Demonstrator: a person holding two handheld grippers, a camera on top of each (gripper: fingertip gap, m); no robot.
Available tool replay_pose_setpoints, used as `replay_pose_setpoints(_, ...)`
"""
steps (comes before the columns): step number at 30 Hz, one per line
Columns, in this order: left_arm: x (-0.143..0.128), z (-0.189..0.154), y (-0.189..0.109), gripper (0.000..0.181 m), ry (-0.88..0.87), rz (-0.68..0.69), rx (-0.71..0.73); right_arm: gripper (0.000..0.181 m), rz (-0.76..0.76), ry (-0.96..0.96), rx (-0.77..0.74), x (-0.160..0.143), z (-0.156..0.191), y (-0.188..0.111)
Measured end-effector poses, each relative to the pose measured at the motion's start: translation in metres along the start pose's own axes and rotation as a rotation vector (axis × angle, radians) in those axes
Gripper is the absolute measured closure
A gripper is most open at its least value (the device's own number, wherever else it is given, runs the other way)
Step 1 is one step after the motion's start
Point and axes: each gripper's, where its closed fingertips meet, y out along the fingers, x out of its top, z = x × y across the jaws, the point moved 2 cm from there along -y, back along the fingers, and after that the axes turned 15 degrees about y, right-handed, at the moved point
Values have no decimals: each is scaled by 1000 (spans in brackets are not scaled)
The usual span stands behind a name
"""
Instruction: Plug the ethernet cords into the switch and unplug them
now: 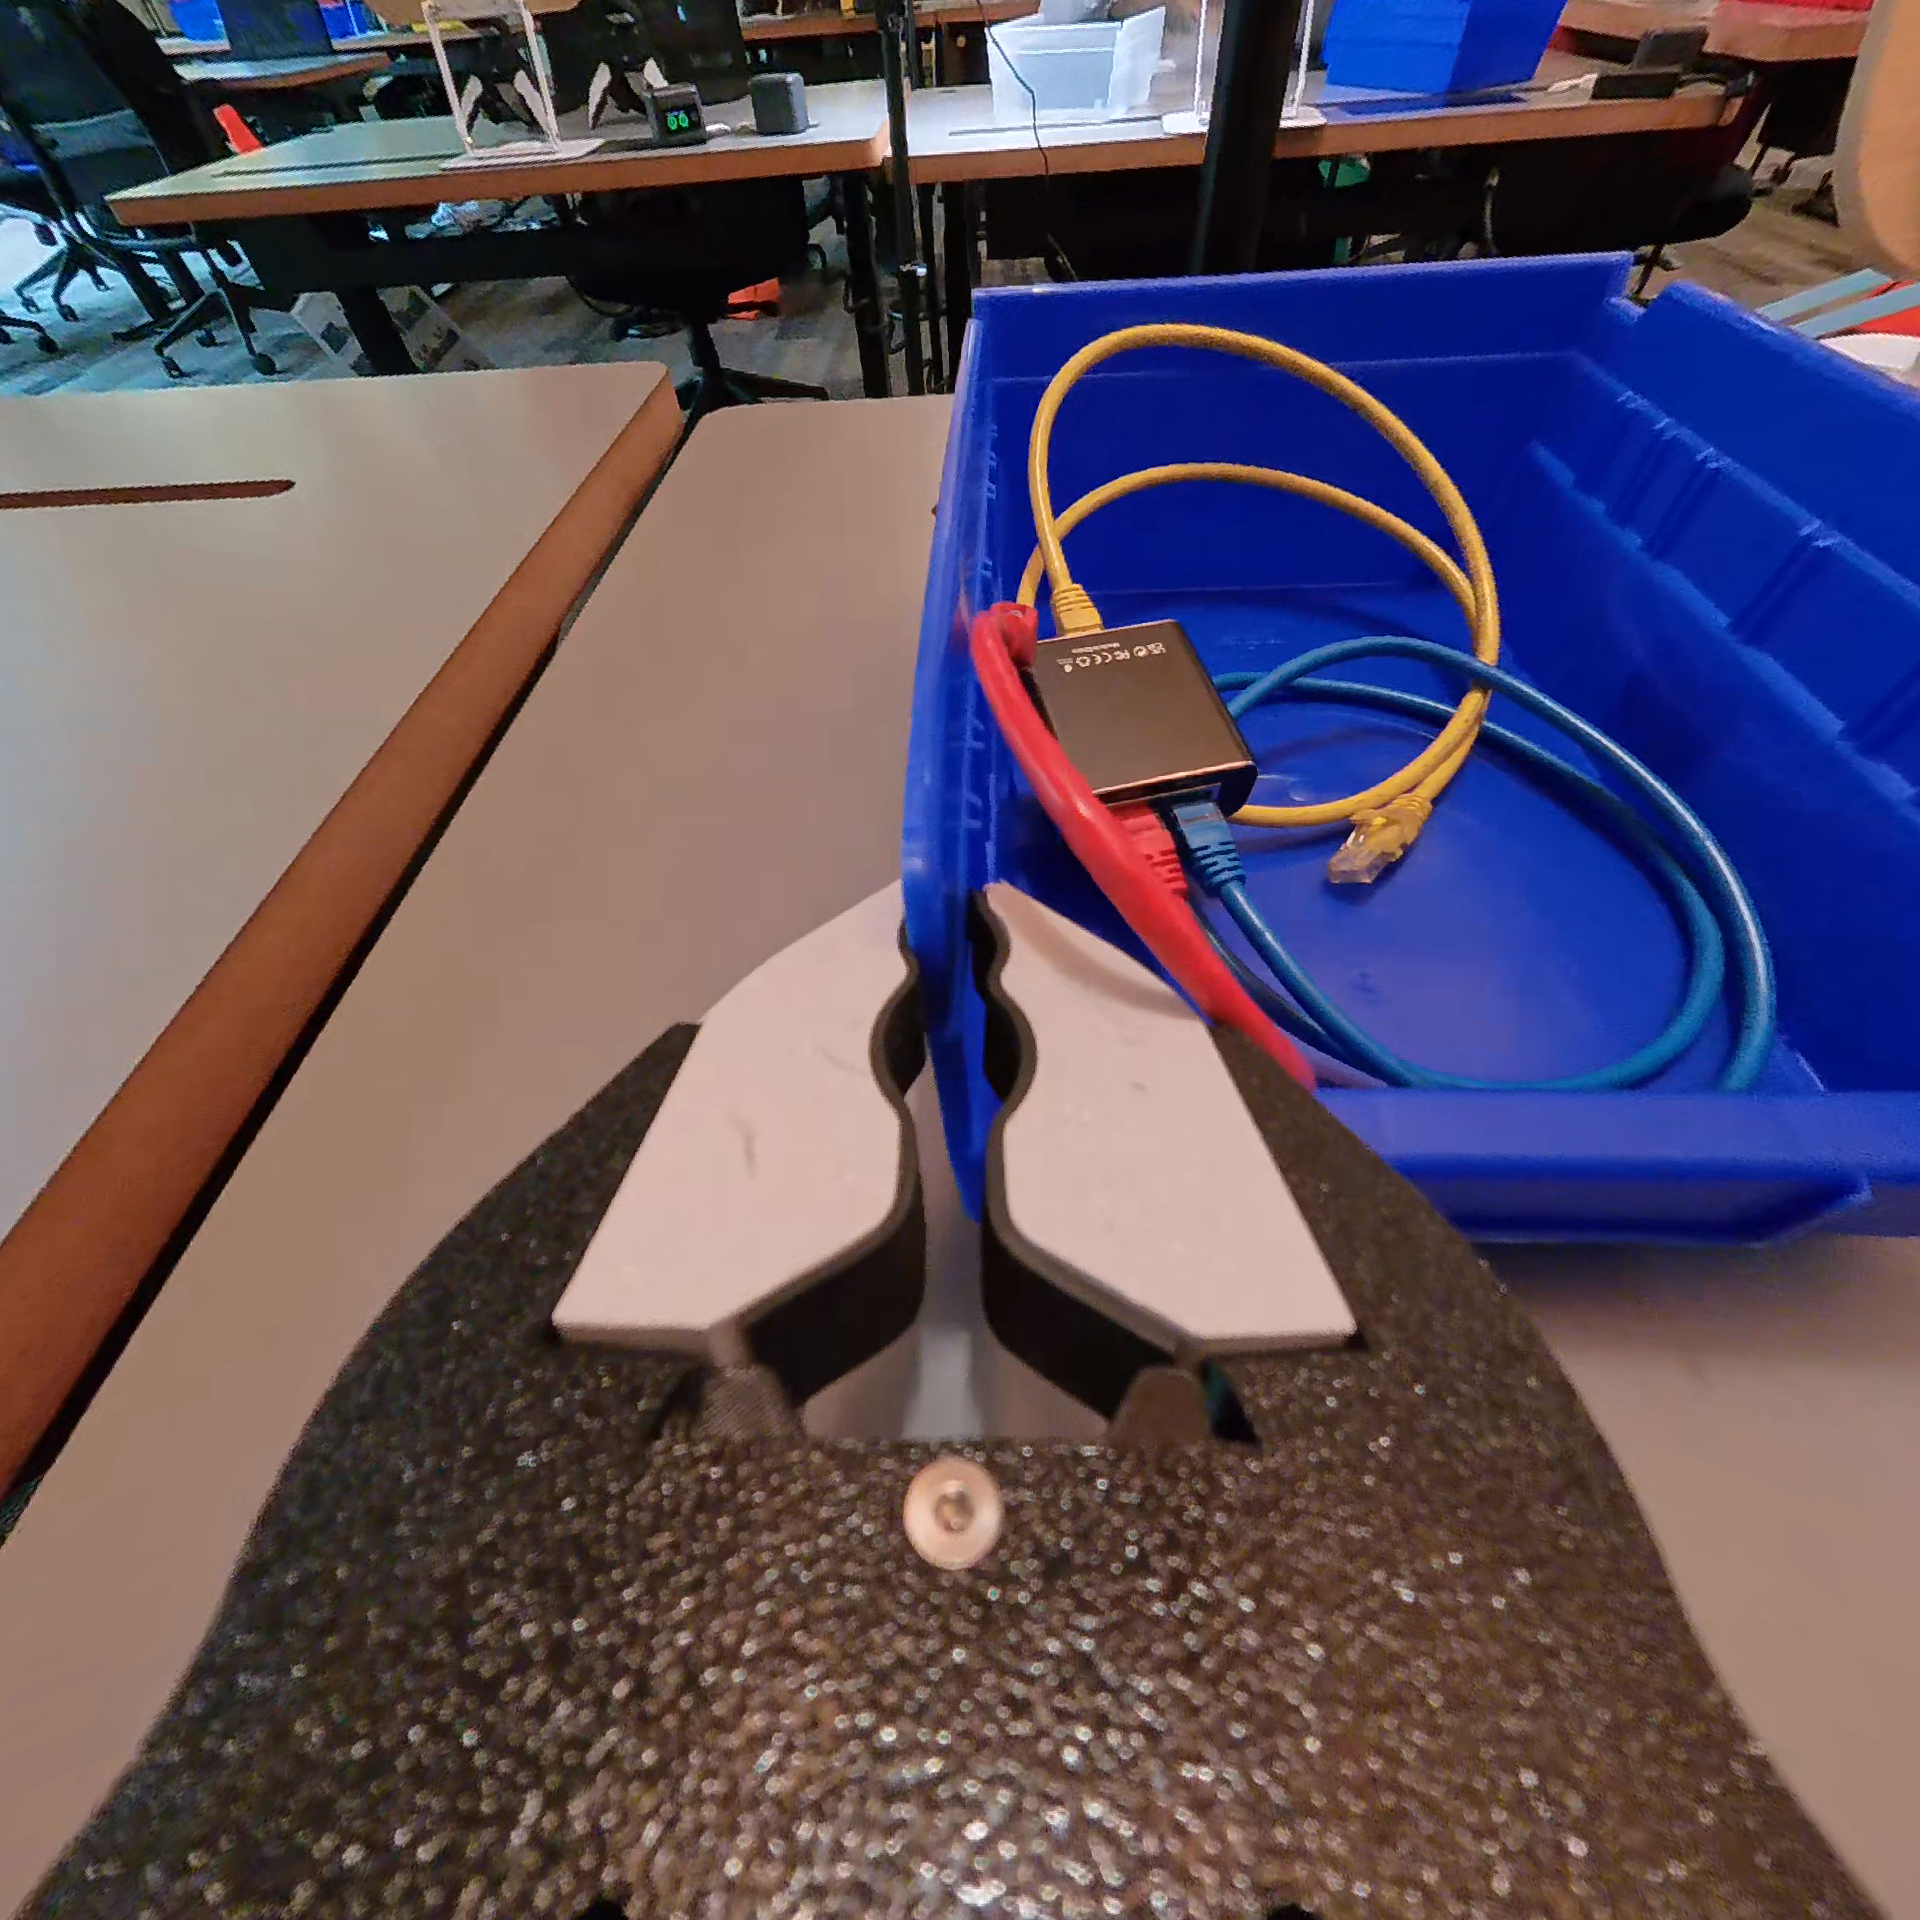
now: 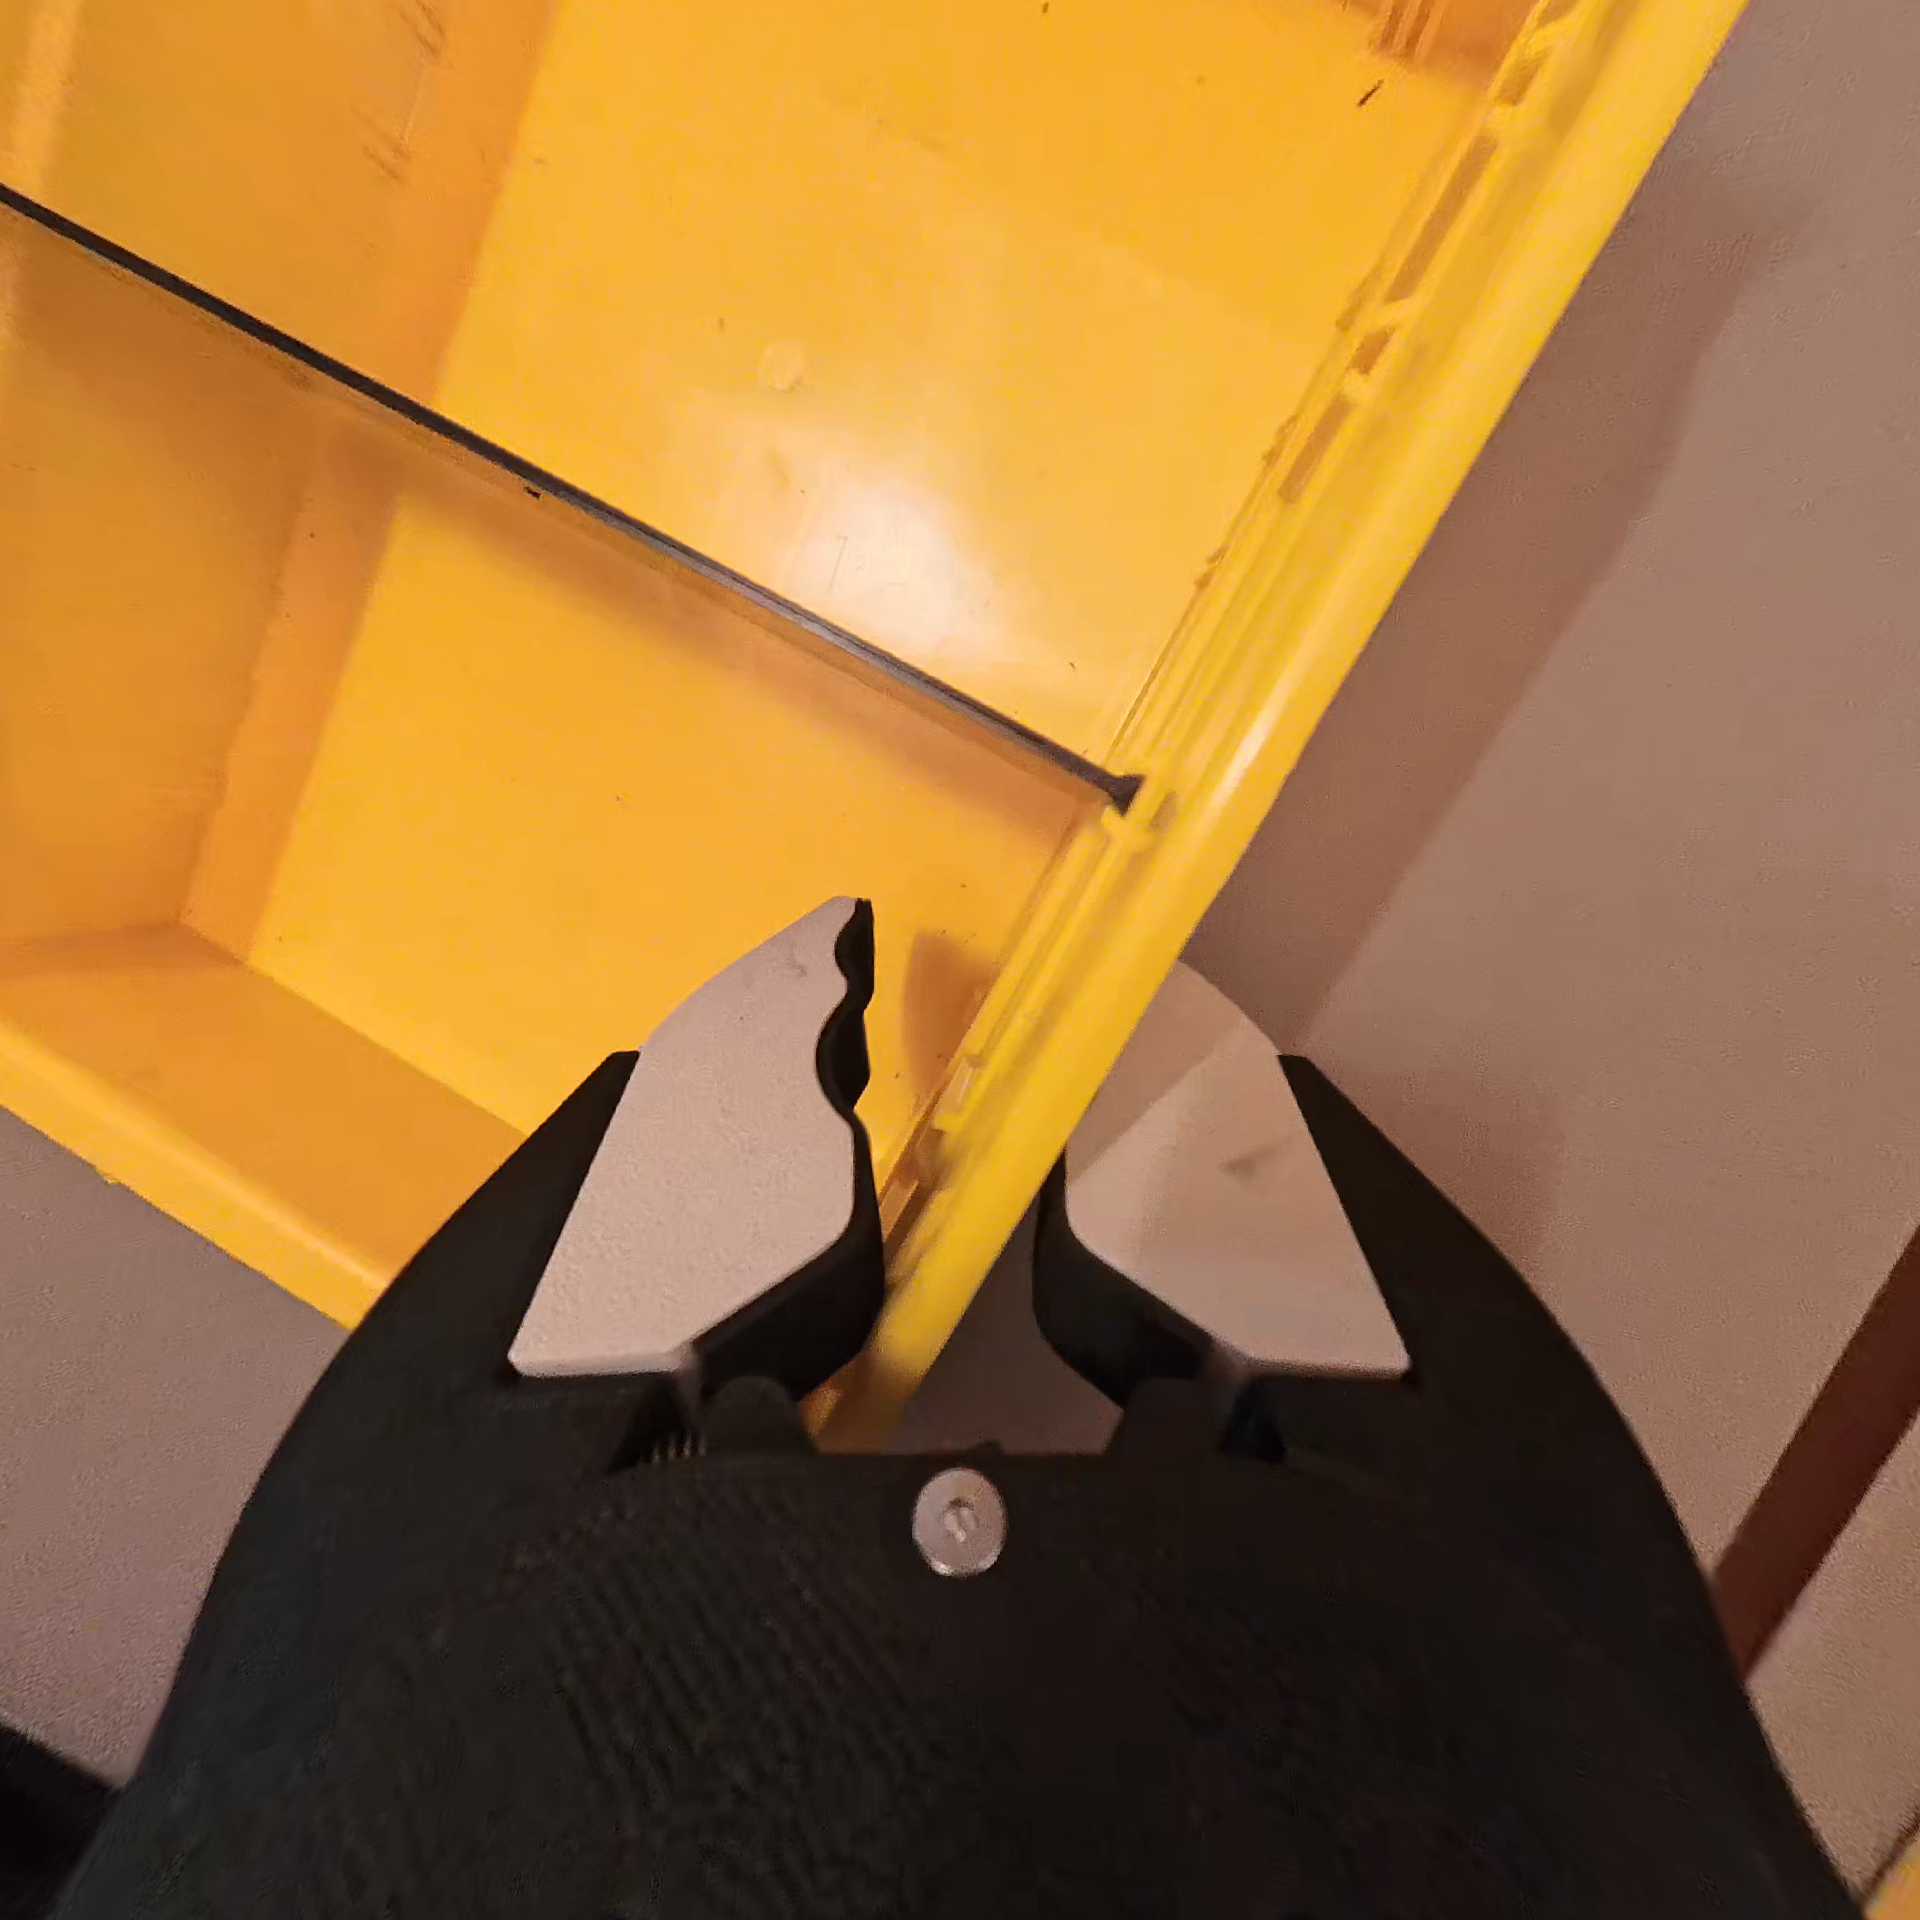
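The left gripper is nearly closed across the near left wall of the blue bin, one finger outside and one inside, apparently pinching that wall. If it tugs or twists, I judge the bin could slide on the table and drag its contents along.

Just ahead and to the right of those fingers, inside the bin, lies the switch, a small dark box. The red cord and blue cord seem plugged into its near end, and the yellow cord into its far end, with its other plug lying loose on the bin floor to the right. The coils overlap, so pulling one plug could snag another or lift the light switch.

The right gripper straddles the right wall of a yellow bin, with a visible gap at the outer finger; whether it grips is unclear. Its far fingertip is hidden behind the wall. A dark divider crosses the bin farther ahead. The switch's ports are not visible.
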Motion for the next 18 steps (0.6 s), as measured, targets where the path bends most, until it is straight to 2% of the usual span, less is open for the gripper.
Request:
replay_pose_setpoints(2, -4, 2, -3, 169, -2, 54, 1, 138, -60, -10, -40, 6, -3, -8)
replay_pose_setpoints(4, -1, 9, -14, 156, -19, 82, 32, 123, -163, -9, -61, 15, -3, -29)
replay_pose_setpoints(8, 33, 19, -48, 153, -103, 62, 101, 93, -464, -15, -196, 25, 10, -102)
replay_pose_setpoints(9, 45, 19, -53, 153, -72, 66, 122, 85, -544, -18, -175, 24, 26, -117)
replay_pose_setpoints(11, 71, 9, -56, 151, 35, 88, 133, 86, -639, -93, -24, 15, 80, -131)
replay_pose_setpoints(13, 93, -17, -45, 141, 100, 121, 34, 84, -685, -195, 142, -2, 139, -131)
replay_pose_setpoints(16, 93, -61, -13, 117, 55, 317, -194, 81, -686, -317, 407, -34, 219, -112)
replay_pose_setpoints(18, 87, -65, 15, 109, 17, 425, -187, 81, -648, -346, 517, -52, 252, -94)
